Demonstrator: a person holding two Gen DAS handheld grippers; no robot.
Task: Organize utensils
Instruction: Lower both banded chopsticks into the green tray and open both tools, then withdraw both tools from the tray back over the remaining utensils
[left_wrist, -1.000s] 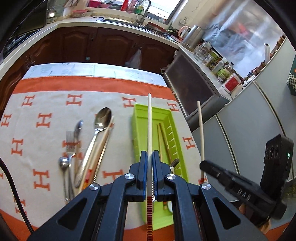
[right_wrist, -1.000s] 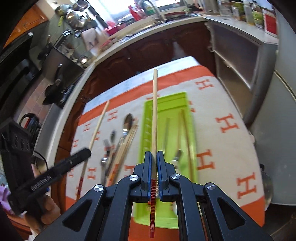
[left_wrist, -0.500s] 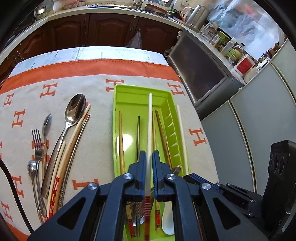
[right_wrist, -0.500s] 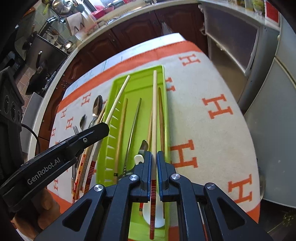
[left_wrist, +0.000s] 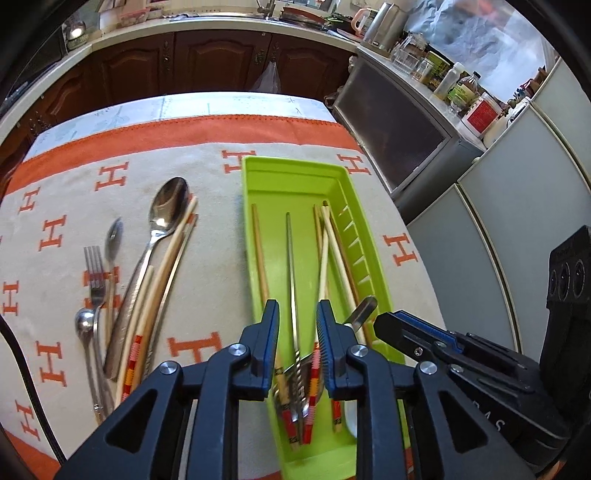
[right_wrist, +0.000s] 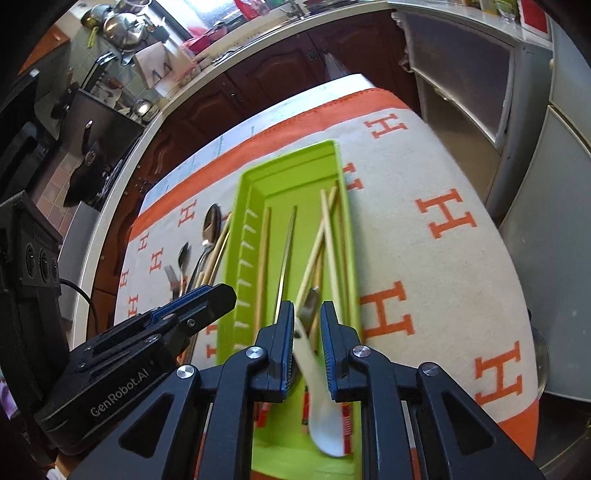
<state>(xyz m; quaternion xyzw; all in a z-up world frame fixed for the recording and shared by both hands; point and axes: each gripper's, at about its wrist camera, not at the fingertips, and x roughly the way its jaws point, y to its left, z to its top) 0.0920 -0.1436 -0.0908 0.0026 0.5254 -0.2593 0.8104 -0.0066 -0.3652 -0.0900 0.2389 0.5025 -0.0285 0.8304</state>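
Both grippers point steeply down over the near end of the green tray (left_wrist: 364, 236), side by side, each showing at the edge of the other's view. On the left gripper (left_wrist: 297, 325) the jaws have just been opening and now stand a little apart; a metal chopstick (left_wrist: 291, 266) and the red-banded ends of wooden chopsticks (left_wrist: 325, 258) lie on the tray floor below the gap, and no pad presses on them. On the right gripper (right_wrist: 307, 325) the jaws have likewise just been opening and stand slightly parted, with nothing clamped; a white spoon (right_wrist: 321, 424) lies slantwise in the tray beneath them, its handle running up under the gap. Two pale chopsticks cross near the tray's ribbed wall. Outside the tray, on the H-patterned cloth (left_wrist: 207, 177) to its left, lie a large spoon (left_wrist: 162, 225), more chopsticks, a fork (left_wrist: 94, 273) and two smaller spoons
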